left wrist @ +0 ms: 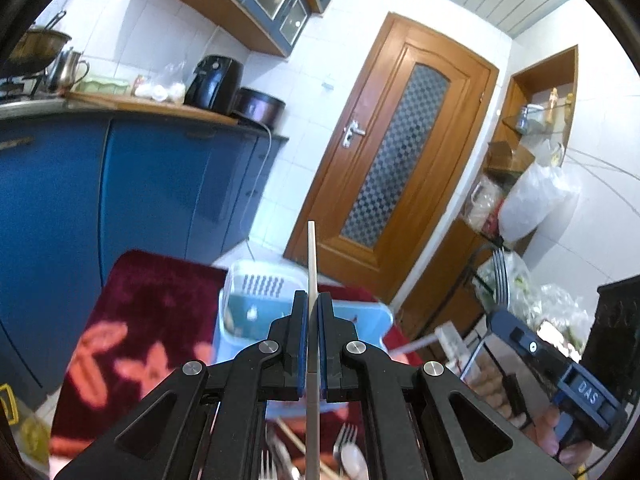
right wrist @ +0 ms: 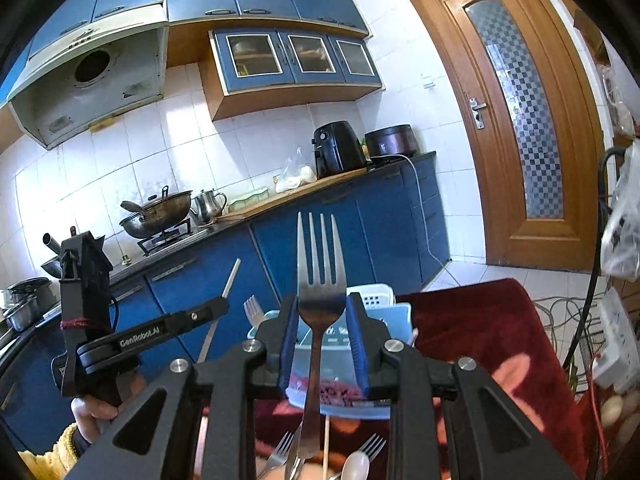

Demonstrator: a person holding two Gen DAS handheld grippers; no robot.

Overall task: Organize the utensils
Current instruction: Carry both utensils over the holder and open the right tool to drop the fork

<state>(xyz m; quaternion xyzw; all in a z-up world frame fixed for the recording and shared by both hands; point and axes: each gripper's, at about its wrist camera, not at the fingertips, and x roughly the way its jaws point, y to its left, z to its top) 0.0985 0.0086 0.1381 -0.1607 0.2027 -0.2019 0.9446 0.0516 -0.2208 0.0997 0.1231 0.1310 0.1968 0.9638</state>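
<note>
two claws up, one utensil in each. my left claw is clamped tight on a pale chopstick, blue pads pinching it mid-length so it stands straight up between them, tip clear above, tail hanging below. my right claw carries a steel fork, tines up, neck lying between the blue pads; those pads stand a little off the handle, so i judge it loosely held or caught lower down, and whether the grip is firm i can't tell.

both pieces are upright, which i reckon suits dropping them handle-first into the light blue drainer basket. it sits on the red cloth just ahead of and below both claws, slotted white inner cup at the back.

down under my claws the unsorted pile waits: forks, a white spoon, another stick, lying loose on the surface. seen from the right, the left claw hangs off to the side with its chopstick poking up, well apart from my fork. next call is probably lowering over the basket.
</note>
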